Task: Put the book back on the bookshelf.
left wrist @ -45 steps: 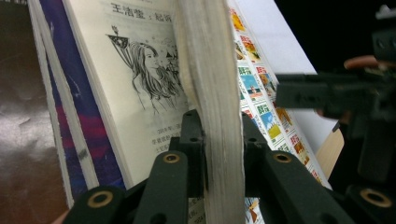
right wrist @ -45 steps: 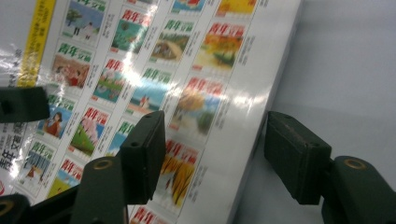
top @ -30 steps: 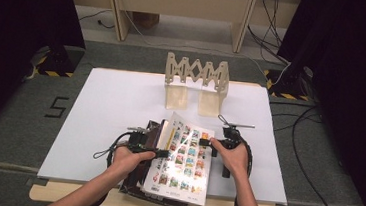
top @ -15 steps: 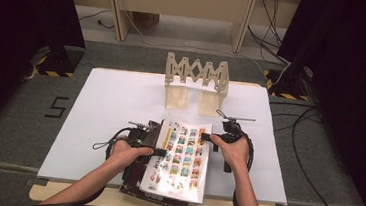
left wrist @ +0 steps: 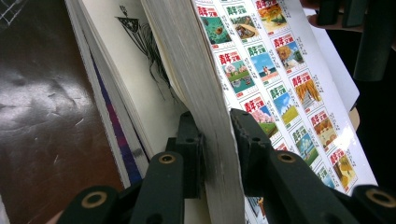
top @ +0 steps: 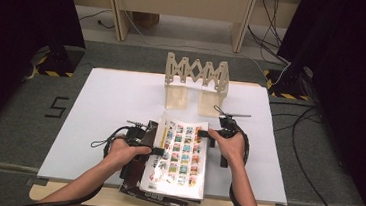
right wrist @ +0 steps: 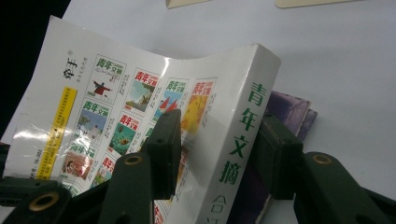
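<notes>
Left tongs [left wrist: 217, 140] are closed on the thick block of pages of the white paperback magazine with a grid of small colour cover pictures [top: 178, 158]; both pads press the fore edge of the page block, and the jaws stand only as far apart as that block is thick. Right tongs [right wrist: 217, 149] straddle the magazine's spine, which carries green printed characters; one jaw lies against the picture-printed cover, the other sits just beside the spine on the far side, with a narrow gap showing there. Those jaws have just been opening slightly, with the spine between them.

In the high view the left tongs [top: 142, 138] grip the magazine's left edge and the right tongs [top: 218, 133] meet its right edge, so the magazine lies between the two tongs. Its cover is lifted and bowed upward. Beneath the magazine, on the left tongs' side, lies a dark glossy book [left wrist: 42, 116]. Both rest on the white table [top: 106, 101]. Beyond the tongs stands a light wooden folding rack [top: 195, 81], well apart from the magazine.
</notes>
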